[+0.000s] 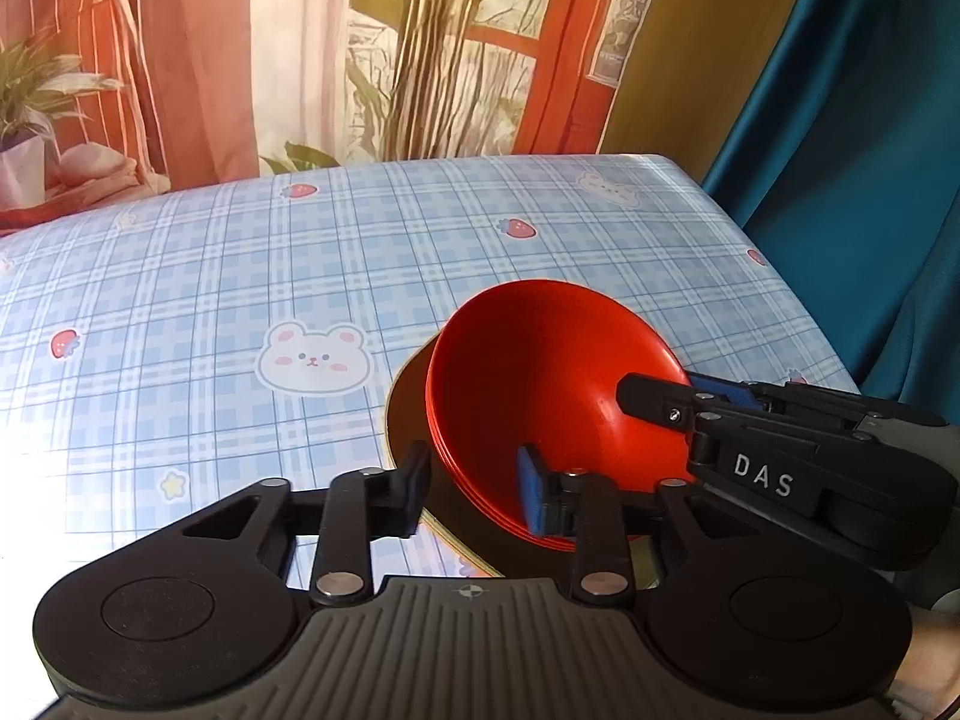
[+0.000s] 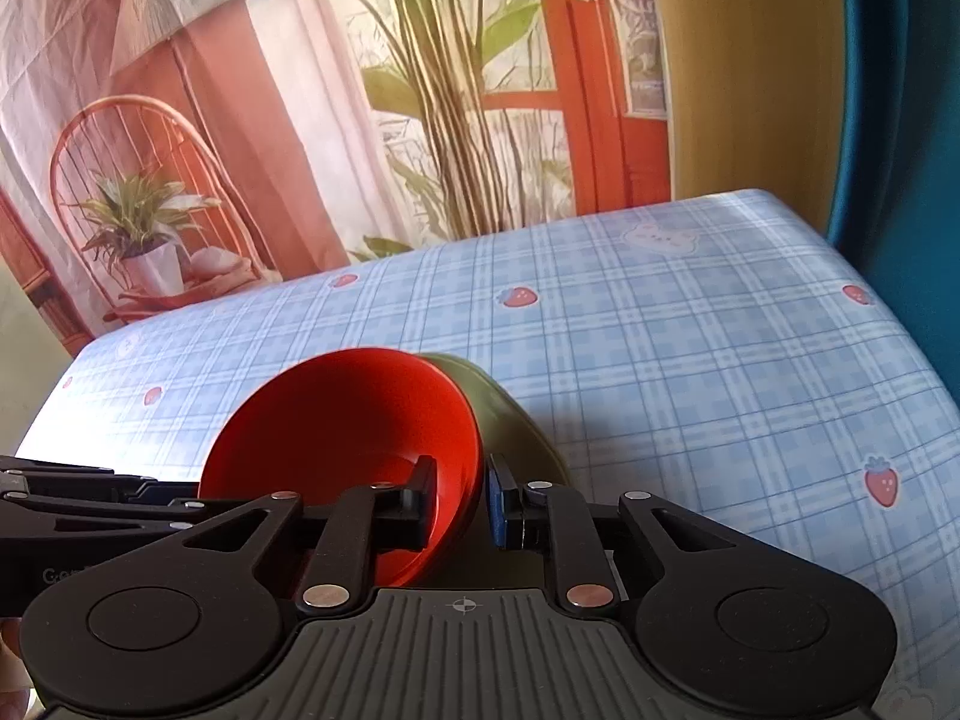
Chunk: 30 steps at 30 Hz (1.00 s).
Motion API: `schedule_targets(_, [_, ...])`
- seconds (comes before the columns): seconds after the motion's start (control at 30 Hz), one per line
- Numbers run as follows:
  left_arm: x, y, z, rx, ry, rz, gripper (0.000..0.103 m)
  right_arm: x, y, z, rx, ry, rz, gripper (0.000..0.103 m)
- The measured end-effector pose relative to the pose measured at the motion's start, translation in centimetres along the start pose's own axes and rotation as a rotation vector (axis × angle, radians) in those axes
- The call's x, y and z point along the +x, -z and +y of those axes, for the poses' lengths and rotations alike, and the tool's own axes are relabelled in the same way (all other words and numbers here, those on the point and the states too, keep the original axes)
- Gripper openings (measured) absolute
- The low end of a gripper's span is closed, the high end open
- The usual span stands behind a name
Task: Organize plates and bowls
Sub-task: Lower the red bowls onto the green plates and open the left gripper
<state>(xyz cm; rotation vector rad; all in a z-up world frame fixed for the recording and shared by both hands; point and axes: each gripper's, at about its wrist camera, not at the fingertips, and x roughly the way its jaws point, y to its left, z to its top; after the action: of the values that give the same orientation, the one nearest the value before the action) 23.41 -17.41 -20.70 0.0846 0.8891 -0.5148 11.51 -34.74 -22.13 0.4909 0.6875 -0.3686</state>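
A stack of red bowls sits on a dark plate with a gold rim near the table's front right; both views show it. My left gripper straddles the near-left rim of the stack, one finger outside, the blue pad inside, with a gap to the rim. My right gripper straddles the right rim of the red bowls, jaws close around the wall. It also shows in the left wrist view. The plate shows olive behind the bowls.
The table wears a blue plaid cloth with bears and strawberries. Its right edge drops off beside a teal curtain. A printed backdrop with a chair and plants hangs behind the far edge.
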Motion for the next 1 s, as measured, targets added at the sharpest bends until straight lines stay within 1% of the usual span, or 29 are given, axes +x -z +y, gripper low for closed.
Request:
schedule_targets(0.03, [-0.3, 0.0, -0.1, 0.004, -0.003, -0.008, 0.042, -0.3, 0.0, -0.1, 0.002, 0.001, -0.008, 0.018])
schedule_targets(0.1, [-0.9, 0.1, -0.3, 0.008, -0.012, -0.021, 0.044, -1.0, -0.2, -0.2, 0.003, 0.005, -0.024, 0.019])
schedule_targets(0.2, [-2.1, 0.1, -0.4, 0.005, -0.018, -0.044, 0.045, -2.1, -0.5, -0.4, 0.004, 0.013, -0.048, 0.023])
schedule_targets(0.23, [-2.5, 0.1, -0.5, 0.005, -0.022, -0.056, 0.045, -2.4, -0.5, -0.4, 0.004, 0.018, -0.056, 0.027])
schedule_targets(0.33, [-4.2, 0.6, -0.6, 0.011, -0.046, -0.094, 0.05, -3.6, -0.4, -0.2, -0.001, 0.03, -0.086, 0.033])
schedule_targets(0.47, [-6.5, 1.4, -0.7, 0.015, -0.075, -0.141, 0.053, -5.1, 0.1, 0.2, -0.007, 0.042, -0.11, 0.048])
schedule_targets(0.5, [-7.1, 1.6, -0.6, 0.016, -0.081, -0.155, 0.06, -5.5, 0.2, 0.4, -0.012, 0.04, -0.113, 0.051])
schedule_targets(0.53, [-7.8, 1.8, -0.6, 0.015, -0.092, -0.172, 0.071, -5.9, 0.4, 0.6, -0.021, 0.04, -0.117, 0.056])
schedule_targets(0.57, [-8.5, 2.2, -0.6, 0.011, -0.107, -0.194, 0.074, -6.5, 0.5, 0.7, -0.029, 0.041, -0.125, 0.062])
schedule_targets(0.6, [-9.2, 2.5, -0.5, 0.006, -0.121, -0.211, 0.082, -6.9, 0.7, 0.9, -0.037, 0.043, -0.134, 0.064])
schedule_targets(0.63, [-9.8, 2.8, -0.4, 0.002, -0.134, -0.225, 0.091, -7.4, 0.8, 1.1, -0.043, 0.043, -0.143, 0.069])
schedule_targets(0.7, [-11.3, 3.5, -0.2, -0.001, -0.168, -0.264, 0.098, -8.6, 1.2, 1.7, -0.053, 0.042, -0.166, 0.076])
schedule_targets(0.77, [-12.7, 4.2, 0.0, 0.001, -0.198, -0.293, 0.101, -9.8, 1.6, 2.1, -0.061, 0.041, -0.185, 0.092])
schedule_targets(0.8, [-13.3, 4.4, 0.1, 0.006, -0.211, -0.302, 0.103, -10.3, 1.8, 2.3, -0.066, 0.038, -0.194, 0.095])
schedule_targets(0.83, [-14.0, 4.7, 0.2, 0.01, -0.226, -0.31, 0.103, -10.8, 2.0, 2.5, -0.07, 0.035, -0.201, 0.1])
schedule_targets(0.87, [-14.7, 5.0, 0.4, 0.012, -0.246, -0.32, 0.103, -11.4, 2.2, 2.8, -0.077, 0.034, -0.208, 0.102])
schedule_targets(0.93, [-16.0, 5.6, 0.6, 0.004, -0.277, -0.34, 0.103, -12.4, 2.6, 3.3, -0.086, 0.037, -0.216, 0.103])
schedule_targets(1.0, [-17.4, 6.2, 0.9, -0.004, -0.289, -0.365, 0.103, -13.5, 2.9, 4.0, -0.094, 0.044, -0.224, 0.103])
